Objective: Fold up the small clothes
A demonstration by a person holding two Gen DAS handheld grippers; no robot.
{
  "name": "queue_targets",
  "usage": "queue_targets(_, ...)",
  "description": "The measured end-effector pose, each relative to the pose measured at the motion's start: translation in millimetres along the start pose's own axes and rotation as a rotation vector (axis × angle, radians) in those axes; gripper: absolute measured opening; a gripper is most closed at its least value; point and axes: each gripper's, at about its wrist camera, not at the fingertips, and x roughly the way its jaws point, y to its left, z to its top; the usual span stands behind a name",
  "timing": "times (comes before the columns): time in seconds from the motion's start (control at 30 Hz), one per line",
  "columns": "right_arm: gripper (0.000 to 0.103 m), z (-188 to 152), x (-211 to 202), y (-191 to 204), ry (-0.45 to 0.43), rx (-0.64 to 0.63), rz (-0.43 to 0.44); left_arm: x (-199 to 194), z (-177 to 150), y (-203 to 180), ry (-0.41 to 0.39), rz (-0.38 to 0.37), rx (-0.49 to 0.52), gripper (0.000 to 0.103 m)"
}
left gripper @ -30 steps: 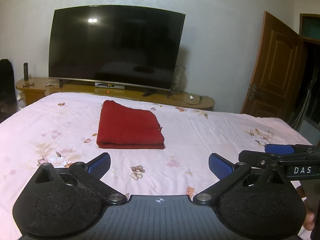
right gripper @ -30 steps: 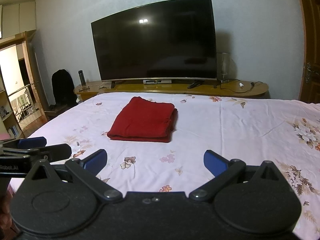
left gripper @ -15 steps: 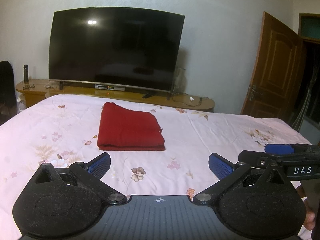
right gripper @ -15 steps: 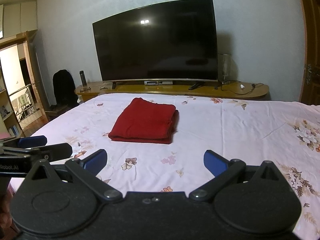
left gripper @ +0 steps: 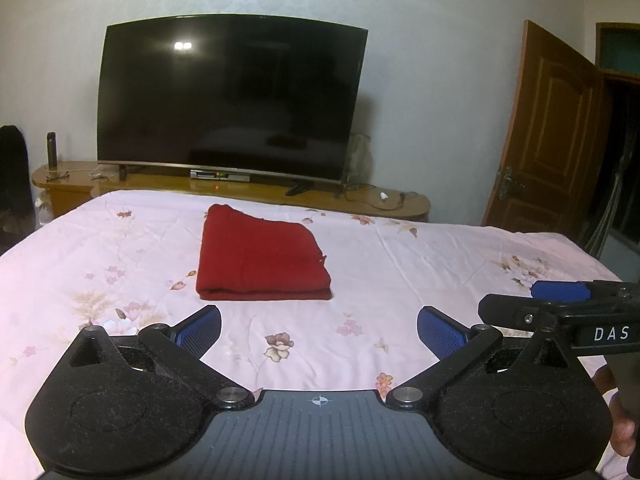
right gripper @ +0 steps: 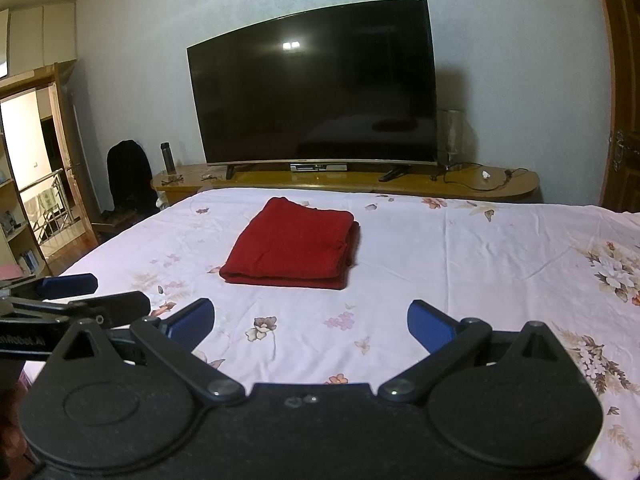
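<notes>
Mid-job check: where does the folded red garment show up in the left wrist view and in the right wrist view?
Left wrist view: the red garment lies on the bed, left of centre, beyond the open left gripper.
Right wrist view: the garment lies left of centre, beyond the open right gripper.
Shared landmark: the television behind the bed.

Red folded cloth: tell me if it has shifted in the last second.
No. The red folded cloth lies in the same spot on the bedspread, with the same gap to the TV stand.

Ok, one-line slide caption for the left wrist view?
Open left gripper above floral bedsheet, folded red garment ahead, television behind.
</notes>
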Motion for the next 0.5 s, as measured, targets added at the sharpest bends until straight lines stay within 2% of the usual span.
queue_targets(0.17,0.102,-0.5,-0.8,-2.2,0.001,-0.005,0.001,0.7,-1.7,2.3,-0.005,0.015,-0.007,0.103)
queue_targets(0.3,0.102,1.1,-1.1,-3.4,0.002,-0.010,-0.001,-1.9,-3.3,5.9,-0.050,0.018,-0.001,0.103)
queue_targets(0.5,0.102,1.3,0.4,-6.4,-0.002,-0.008,0.004,0.3,-3.3,4.2,-0.048,0.022,0.003,0.103)
